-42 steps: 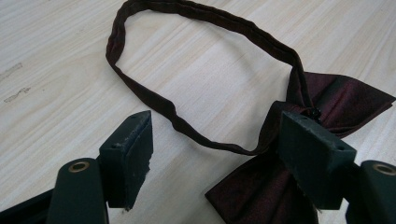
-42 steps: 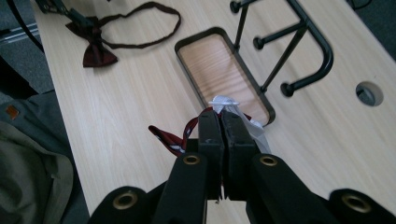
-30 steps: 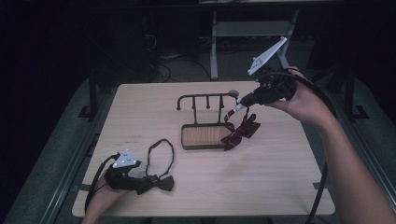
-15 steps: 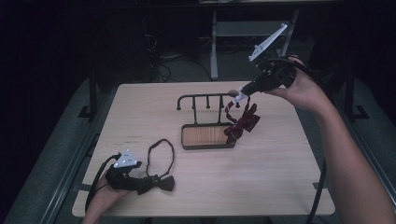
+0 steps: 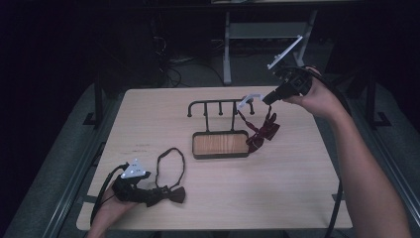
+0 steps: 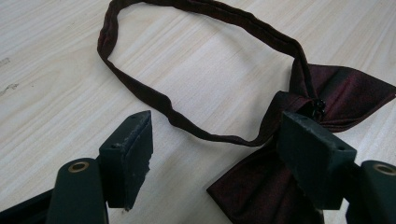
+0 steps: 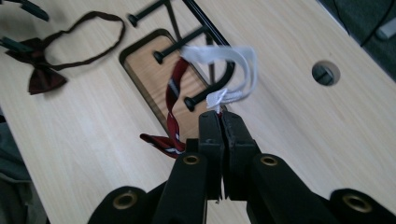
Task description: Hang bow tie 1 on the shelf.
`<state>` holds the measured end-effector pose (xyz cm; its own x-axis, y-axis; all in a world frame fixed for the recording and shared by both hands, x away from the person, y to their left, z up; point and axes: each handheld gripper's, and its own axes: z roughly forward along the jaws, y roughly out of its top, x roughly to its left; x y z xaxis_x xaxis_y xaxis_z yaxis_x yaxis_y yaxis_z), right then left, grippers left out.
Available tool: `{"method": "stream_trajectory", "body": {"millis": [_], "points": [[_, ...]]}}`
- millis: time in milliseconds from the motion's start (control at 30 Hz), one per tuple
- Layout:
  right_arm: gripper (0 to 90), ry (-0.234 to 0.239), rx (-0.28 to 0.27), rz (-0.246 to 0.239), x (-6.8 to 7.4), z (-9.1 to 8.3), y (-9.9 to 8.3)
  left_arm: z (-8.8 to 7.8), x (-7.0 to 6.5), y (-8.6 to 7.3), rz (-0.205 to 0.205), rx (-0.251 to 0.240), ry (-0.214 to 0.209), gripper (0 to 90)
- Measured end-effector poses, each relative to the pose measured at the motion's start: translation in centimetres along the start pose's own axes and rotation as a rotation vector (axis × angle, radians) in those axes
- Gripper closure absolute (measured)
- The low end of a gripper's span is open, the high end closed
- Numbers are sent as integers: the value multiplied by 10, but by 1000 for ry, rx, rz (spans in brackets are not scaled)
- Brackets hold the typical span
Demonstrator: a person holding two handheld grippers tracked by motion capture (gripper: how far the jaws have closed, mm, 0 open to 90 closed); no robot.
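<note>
we are holding the right gripper (image 5: 265, 99) up off the table (image 5: 297, 178), clenched on the red bow tie (image 5: 263, 132). in the right gripper view the two jaws are pressed together with no gap, pinching the tie's strap where a white loop (image 7: 233, 70) sprouts just ahead of the jaw tips. the white loop is arching over toward the hooked end of the black rack (image 5: 218, 106); we cannot tell whether it is touching the hook or only passing in front of it. the red bow itself is hanging below and to the left of the jaws, its striped strap (image 7: 173, 100) twisting down from the pinch point, the bow dangling beside the rack's wooden base (image 5: 220, 145).

we are resting the left gripper (image 5: 158, 194) low on the near part of the table. its jaws are standing spread apart, released, gripping nothing. in the left gripper view the dark bow tie (image 6: 299, 154) is lying flat on the table; its bow is sitting just ahead of and partly under the right-hand jaw, and its strap (image 6: 154, 93) is looping away ahead of the jaws in a closed oval. the strap is crossing the gap between the two jaws just past their tips. the left-hand jaw is standing clear of the cloth.

a round hole (image 7: 325, 73) in the table top is lying ahead and to the right of the right gripper.
</note>
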<state>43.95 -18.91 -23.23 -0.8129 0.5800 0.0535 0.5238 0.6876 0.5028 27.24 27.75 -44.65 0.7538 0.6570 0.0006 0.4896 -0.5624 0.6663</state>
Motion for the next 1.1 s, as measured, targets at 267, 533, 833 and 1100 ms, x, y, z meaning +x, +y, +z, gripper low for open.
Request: {"method": "stream_trajectory", "body": {"millis": [267,533,833,1100], "points": [[875,4,28,51,-15,17,-10,0,0,0,1,-1,1,274],[873,17,44,98,-25,32,-17,1,0,-1,-7,-6,0,274],[852,15,51,121,-30,44,-23,0,-1,-1,-10,-6,-1,274],[810,37,47,122,-29,51,-30,1,-1,0,-8,-3,-1,274]]}}
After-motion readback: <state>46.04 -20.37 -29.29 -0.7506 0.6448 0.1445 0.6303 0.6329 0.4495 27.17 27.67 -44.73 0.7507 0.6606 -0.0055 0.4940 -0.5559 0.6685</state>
